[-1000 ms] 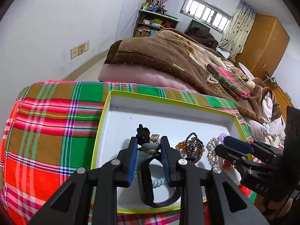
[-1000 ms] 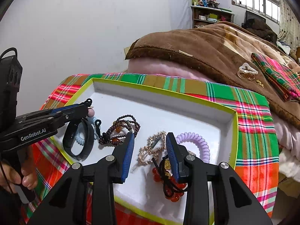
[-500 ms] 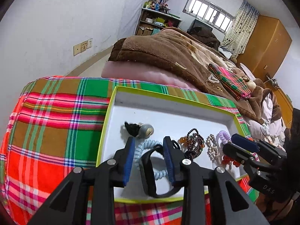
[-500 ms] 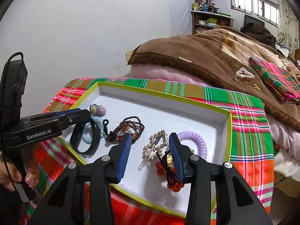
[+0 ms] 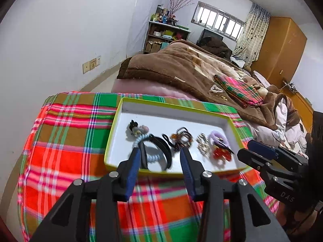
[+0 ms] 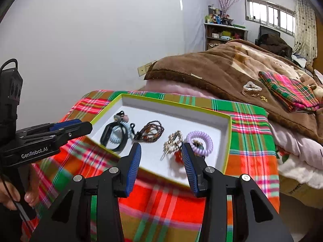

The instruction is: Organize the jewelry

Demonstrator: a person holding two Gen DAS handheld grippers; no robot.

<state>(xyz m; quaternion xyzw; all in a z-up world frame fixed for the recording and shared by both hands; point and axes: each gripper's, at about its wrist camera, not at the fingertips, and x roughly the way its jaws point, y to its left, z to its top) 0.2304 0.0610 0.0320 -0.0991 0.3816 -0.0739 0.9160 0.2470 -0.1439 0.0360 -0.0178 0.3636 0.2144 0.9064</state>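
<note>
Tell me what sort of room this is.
Most likely a home bedroom: a bed under a brown blanket, a wooden wardrobe, and a curtained window. The jewelry tray sits on a plaid cloth.

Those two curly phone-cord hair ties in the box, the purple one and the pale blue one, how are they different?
The purple spiral hair tie is lilac and lies at the right end of the row; the pale blue spiral hair tie lies at the left end. The purple one rings a small trinket and touches the red beads; the blue one is overlapped by a black band. Both are coiled loops lying flat in the white tray.
</note>
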